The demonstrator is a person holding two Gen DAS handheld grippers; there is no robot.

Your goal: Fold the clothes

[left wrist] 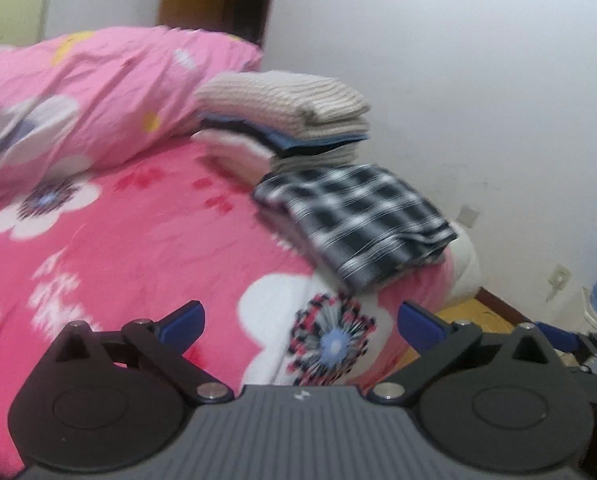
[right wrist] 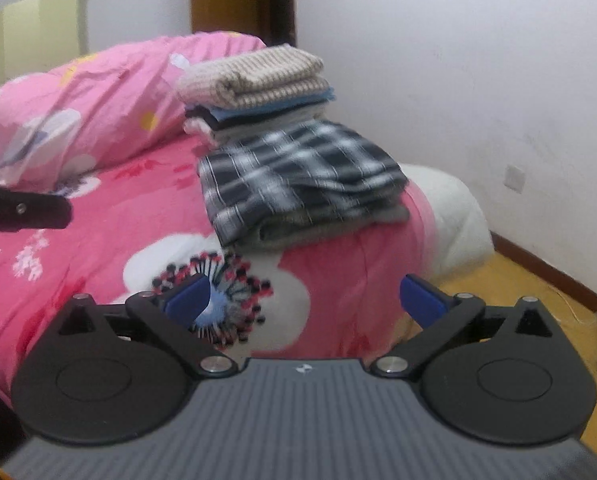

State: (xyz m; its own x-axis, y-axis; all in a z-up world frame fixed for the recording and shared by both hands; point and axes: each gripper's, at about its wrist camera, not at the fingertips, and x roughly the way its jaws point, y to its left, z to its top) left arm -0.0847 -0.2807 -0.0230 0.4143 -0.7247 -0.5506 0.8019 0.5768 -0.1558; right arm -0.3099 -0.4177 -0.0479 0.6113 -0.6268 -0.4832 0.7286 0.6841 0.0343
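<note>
- The bed (left wrist: 118, 248) is the biggest thing here. It has a pink sheet with big white flowers, and the cloth looks soft and a bit wrinkled.
- A puffy pink quilt (left wrist: 98, 92) lies bunched up at the far side of the bed, behind the clothes.
- The plaid shirt (right wrist: 298, 176) is folded into a flat block near the bed's right edge. It is black and white checks, thin and floppy. Its long side runs across the bed toward that edge.
- The stack of folded clothes (right wrist: 258, 88) sits just behind the plaid shirt, touching it. On top is a tan ribbed knit, thick and bumpy. Blue, dark and pale layers lie under it.
- The right gripper (right wrist: 302, 300) is wide open and holds nothing. The plaid shirt lies straight ahead of it and a little above in the picture, so I think this hand is the nearer one.
- The left gripper (left wrist: 300, 322) is wide open too, with nothing between its blue pads (left wrist: 182, 322). The plaid shirt lies ahead and off to its right.
- No loose, unfolded clothes show on the bed, so I cannot tell what comes next.
</note>
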